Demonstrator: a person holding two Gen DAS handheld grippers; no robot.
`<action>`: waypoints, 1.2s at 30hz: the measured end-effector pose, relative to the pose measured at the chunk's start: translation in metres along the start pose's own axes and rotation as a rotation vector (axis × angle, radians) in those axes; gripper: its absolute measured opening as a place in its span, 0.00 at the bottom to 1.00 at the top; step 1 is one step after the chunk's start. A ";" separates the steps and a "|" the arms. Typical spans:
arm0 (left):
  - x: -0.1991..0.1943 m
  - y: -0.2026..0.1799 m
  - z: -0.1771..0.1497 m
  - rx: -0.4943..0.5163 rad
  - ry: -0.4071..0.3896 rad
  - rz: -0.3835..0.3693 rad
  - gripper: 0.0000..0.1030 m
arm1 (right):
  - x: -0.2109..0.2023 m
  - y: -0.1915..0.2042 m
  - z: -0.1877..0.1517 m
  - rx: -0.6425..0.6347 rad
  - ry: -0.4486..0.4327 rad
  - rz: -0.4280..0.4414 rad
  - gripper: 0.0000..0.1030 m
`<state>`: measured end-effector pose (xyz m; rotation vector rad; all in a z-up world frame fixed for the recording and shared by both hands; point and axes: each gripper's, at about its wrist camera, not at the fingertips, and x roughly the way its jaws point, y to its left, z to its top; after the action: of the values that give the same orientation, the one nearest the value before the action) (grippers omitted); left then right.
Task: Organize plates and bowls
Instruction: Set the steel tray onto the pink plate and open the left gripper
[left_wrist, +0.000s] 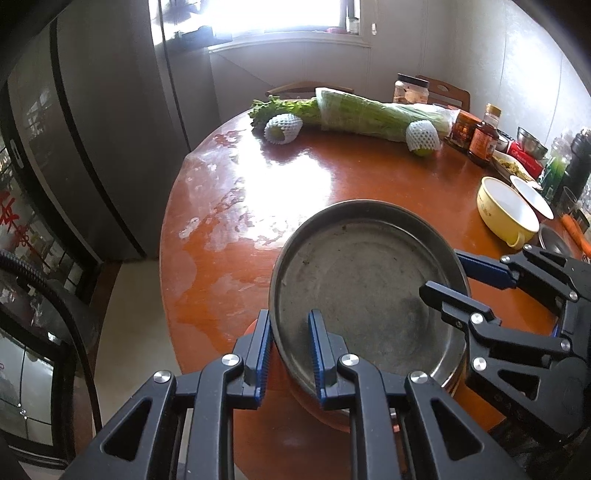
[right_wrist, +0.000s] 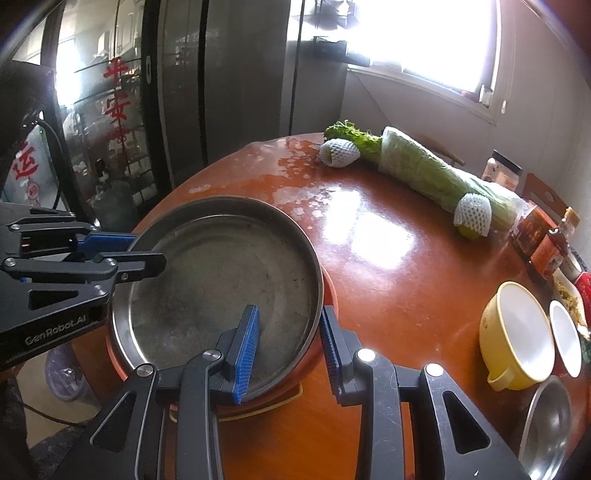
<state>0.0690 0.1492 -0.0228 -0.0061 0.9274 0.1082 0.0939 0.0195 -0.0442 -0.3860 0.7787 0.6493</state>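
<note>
Table (left_wrist: 221, 221), round, brown: metal plate (left_wrist: 362, 280) is gripped at its near edge, above an orange dish. Left gripper (left_wrist: 288, 354) and right gripper (right_wrist: 288, 347) are clenched on opposite rims; level, matched lowering is advised.

"Gen Robot.AI" is read in pale letters on the black body of the left tool (right_wrist: 162, 264). Red Chinese characters, among them 平安, are seen on the glass door (right_wrist: 118, 96); 运 is made out on a white bag (right_wrist: 27, 173) beside it.
</note>
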 end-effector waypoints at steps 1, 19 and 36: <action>0.000 -0.002 0.000 0.002 -0.002 -0.004 0.18 | 0.000 -0.001 0.000 0.004 0.001 -0.003 0.33; -0.002 -0.006 -0.003 -0.004 -0.021 0.000 0.20 | -0.002 -0.011 -0.005 0.037 0.006 0.014 0.34; -0.007 -0.006 -0.003 -0.045 -0.043 -0.038 0.29 | -0.004 -0.011 -0.004 0.045 -0.002 0.014 0.36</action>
<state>0.0629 0.1425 -0.0195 -0.0625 0.8816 0.0938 0.0965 0.0076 -0.0427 -0.3393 0.7933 0.6441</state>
